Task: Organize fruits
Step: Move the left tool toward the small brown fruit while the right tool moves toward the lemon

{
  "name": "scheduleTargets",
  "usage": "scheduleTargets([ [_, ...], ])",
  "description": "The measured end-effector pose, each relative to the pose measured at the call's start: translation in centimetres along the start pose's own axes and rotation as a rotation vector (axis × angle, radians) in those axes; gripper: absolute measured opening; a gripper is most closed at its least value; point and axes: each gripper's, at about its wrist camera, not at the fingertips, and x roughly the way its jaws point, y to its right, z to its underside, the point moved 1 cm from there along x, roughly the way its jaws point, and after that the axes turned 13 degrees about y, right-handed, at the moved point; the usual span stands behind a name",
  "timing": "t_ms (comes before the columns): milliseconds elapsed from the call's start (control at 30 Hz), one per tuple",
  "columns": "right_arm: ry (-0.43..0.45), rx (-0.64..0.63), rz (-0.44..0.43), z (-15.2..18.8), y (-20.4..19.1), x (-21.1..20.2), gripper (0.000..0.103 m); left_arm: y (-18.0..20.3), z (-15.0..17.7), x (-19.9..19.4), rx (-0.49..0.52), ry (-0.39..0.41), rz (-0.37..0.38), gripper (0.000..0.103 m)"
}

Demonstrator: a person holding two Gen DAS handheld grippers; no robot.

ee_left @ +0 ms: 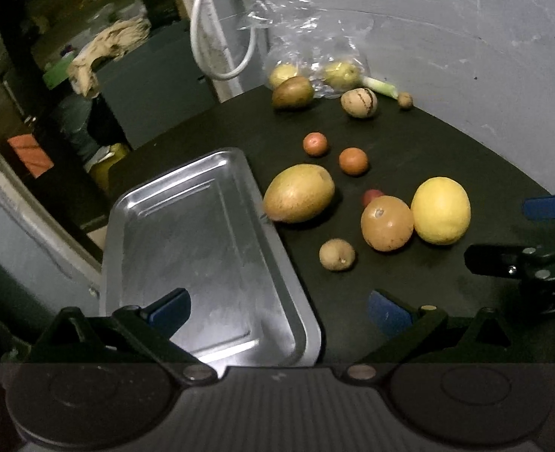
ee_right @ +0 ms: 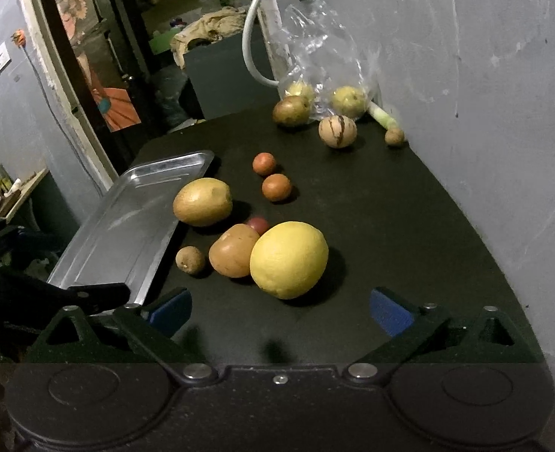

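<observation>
We found the metal tray (ee_left: pixel 202 248) bare at the table's left edge, with every fruit loose on the dark table (ee_right: pixel 409 226) beside it, the yellow citrus (ee_right: pixel 288 260) nearest. Our left gripper (ee_left: pixel 277 310) and right gripper (ee_right: pixel 279 309) were spread, empty. Nothing was sorted yet.

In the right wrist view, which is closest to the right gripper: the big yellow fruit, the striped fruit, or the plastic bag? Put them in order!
From the right gripper:
1. Big yellow fruit, just ahead, middle of the table.
2. Striped fruit, far back, slightly right.
3. Plastic bag, farthest, against the wall.
</observation>
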Motion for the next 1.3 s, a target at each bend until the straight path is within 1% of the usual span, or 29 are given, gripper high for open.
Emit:
scheduleTargets([
  [100,-0.003,0.012,0.007,0.0,0.3,0.3,0.099,0.2,-0.3,0.9,0.039,0.018,0.023,0.102],
  [200,-0.014,0.014,0.013,0.0,0.6,0.7,0.096,0.5,-0.6,1.9,0.069,0.02,0.056,0.102],
  [333,-0.033,0.001,0.009,-0.2,0.6,1.6,0.092,0.8,-0.7,3.2,0.089,-0.003,0.109,0.102],
  [433,-0.035,0.005,-0.006,-0.6,0.5,2.1,0.091,0.9,-0.6,3.8,0.086,-0.019,0.144,0.099],
  [500,-0.037,0.013,-0.016,-1.0,0.5,2.5,0.09,1.0,-0.6,4.2,0.091,-0.023,0.155,0.098],
  [567,-0.042,0.023,-0.025,-1.2,0.5,3.0,0.089,1.0,-0.5,4.4,0.098,-0.027,0.166,0.094],
  [700,-0.051,0.03,-0.03,-1.2,0.4,3.6,0.086,1.1,-0.4,4.7,0.113,-0.023,0.187,0.091],
  [800,-0.059,0.041,-0.03,-1.1,0.5,3.9,0.084,1.2,-0.4,4.7,0.122,-0.016,0.204,0.086],
  [867,-0.06,0.047,-0.024,-1.1,0.6,4.1,0.084,1.3,-0.5,4.8,0.13,-0.009,0.215,0.085],
  [1000,-0.04,0.014,0.002,-1.1,0.4,4.0,0.082,1.7,-0.8,4.8,0.159,0.016,0.23,0.084],
  [1167,-0.036,-0.008,0.004,-1.2,0.4,4.3,0.08,2.1,-1.0,5.6,0.18,-0.002,0.228,0.072],
  [1300,-0.048,-0.019,-0.004,-1.0,0.5,4.8,0.078,2.1,-0.8,6.0,0.184,-0.012,0.225,0.066],
])
